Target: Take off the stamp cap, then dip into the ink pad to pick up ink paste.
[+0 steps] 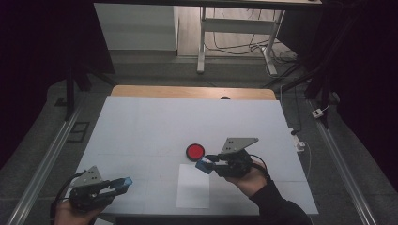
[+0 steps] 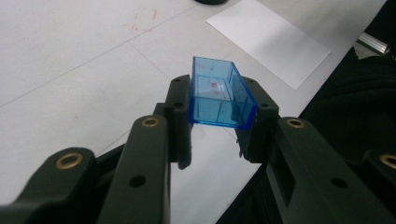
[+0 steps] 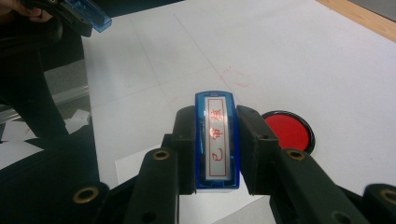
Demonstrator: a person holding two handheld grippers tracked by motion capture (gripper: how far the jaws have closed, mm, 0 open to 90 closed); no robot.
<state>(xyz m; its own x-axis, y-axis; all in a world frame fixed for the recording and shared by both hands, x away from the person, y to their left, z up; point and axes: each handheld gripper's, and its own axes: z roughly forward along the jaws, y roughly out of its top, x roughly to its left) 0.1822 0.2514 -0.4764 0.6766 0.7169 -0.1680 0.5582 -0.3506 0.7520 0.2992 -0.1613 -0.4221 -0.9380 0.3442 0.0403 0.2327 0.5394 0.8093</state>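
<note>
My right gripper (image 3: 215, 133) is shut on a blue stamp (image 3: 216, 142) whose label bears red characters; in the high view this stamp (image 1: 204, 164) hangs just right of the red ink pad (image 1: 195, 151), above the top of a white paper sheet (image 1: 193, 186). The ink pad (image 3: 288, 131) lies open on the table beside the right jaw. My left gripper (image 2: 219, 109) is shut on a clear blue stamp cap (image 2: 220, 94), held above the table's near left corner (image 1: 123, 183). The cap (image 3: 88, 14) also appears far off in the right gripper view.
A white mat (image 1: 155, 126) covers the table, with a wooden edge (image 1: 192, 92) at the back. The paper sheet (image 2: 271, 37) lies ahead of the left gripper. A desk frame and cables (image 1: 234, 42) stand on the floor beyond.
</note>
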